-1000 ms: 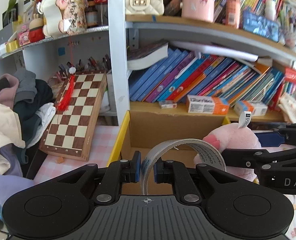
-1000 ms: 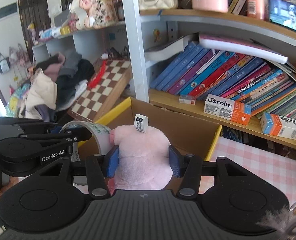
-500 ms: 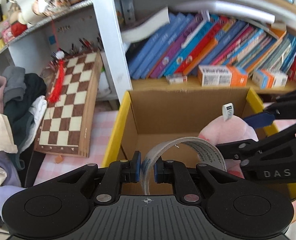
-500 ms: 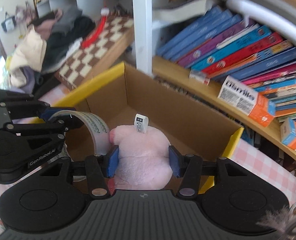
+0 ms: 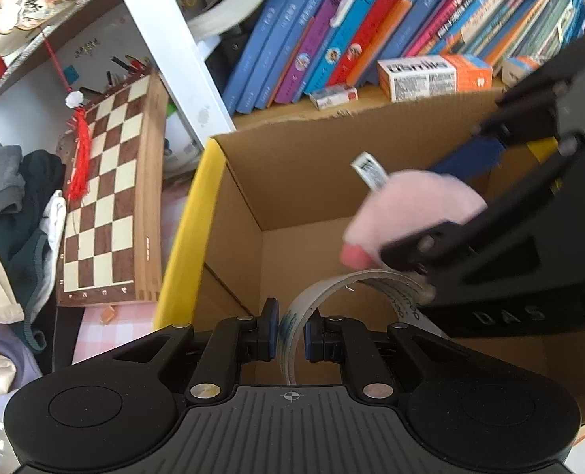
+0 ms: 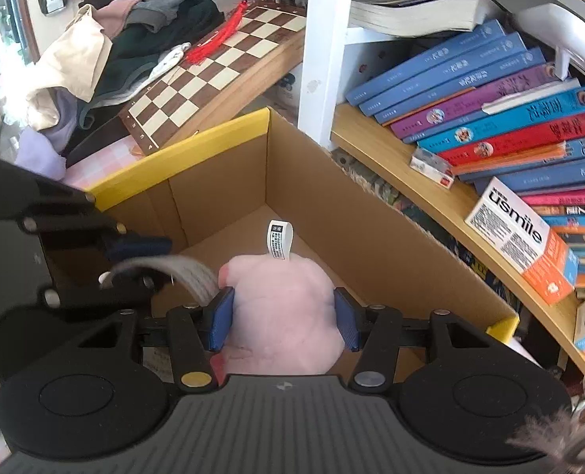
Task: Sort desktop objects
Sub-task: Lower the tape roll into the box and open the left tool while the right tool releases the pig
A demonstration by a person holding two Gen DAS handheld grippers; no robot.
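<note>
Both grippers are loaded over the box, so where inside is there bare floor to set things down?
The cardboard box shows bare floor toward its far corner, between the yellow-edged wall and the shelf-side wall. The near part is crowded: the pink plush and the tape roll hang there side by side.

I see a pink plush [image 6: 280,312], a brown box [image 6: 332,213] with yellow rims, a brown-and-cream checked chessboard [image 5: 106,197], and blue gripper pads [image 6: 221,318].
</note>
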